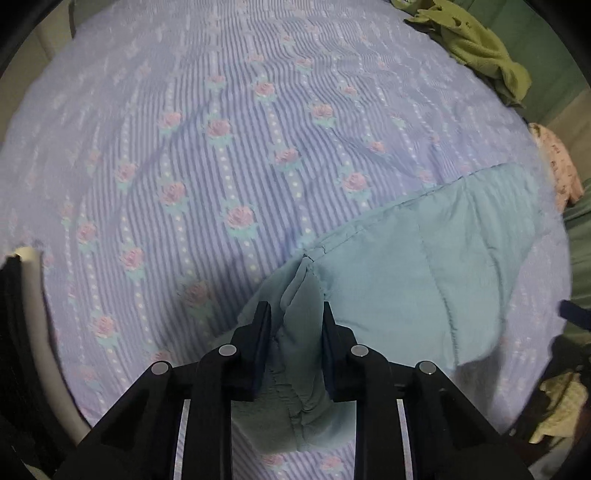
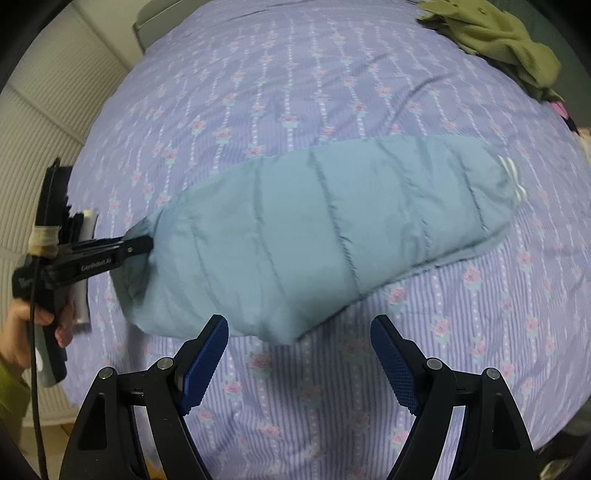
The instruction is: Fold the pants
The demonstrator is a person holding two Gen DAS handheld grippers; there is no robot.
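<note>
Light blue quilted pants (image 2: 314,221) lie folded lengthwise across the bed, with white stripes at their far right end. In the right wrist view, my left gripper (image 2: 144,243) is clamped on the left end of the pants, held by a person's hand (image 2: 22,332). In the left wrist view, bunched pants cloth (image 1: 299,350) is pinched between the fingers of my left gripper (image 1: 295,306). My right gripper (image 2: 299,321) hangs open just above the near edge of the pants, with nothing gripped.
The bed is covered by a purple striped sheet (image 2: 295,74) with rose prints. An olive green garment (image 2: 498,33) lies crumpled at the far right corner. A pink patterned cloth (image 1: 557,166) and a pale yellow cloth (image 1: 561,402) sit past the right edge. A white panelled wall (image 2: 37,129) stands left.
</note>
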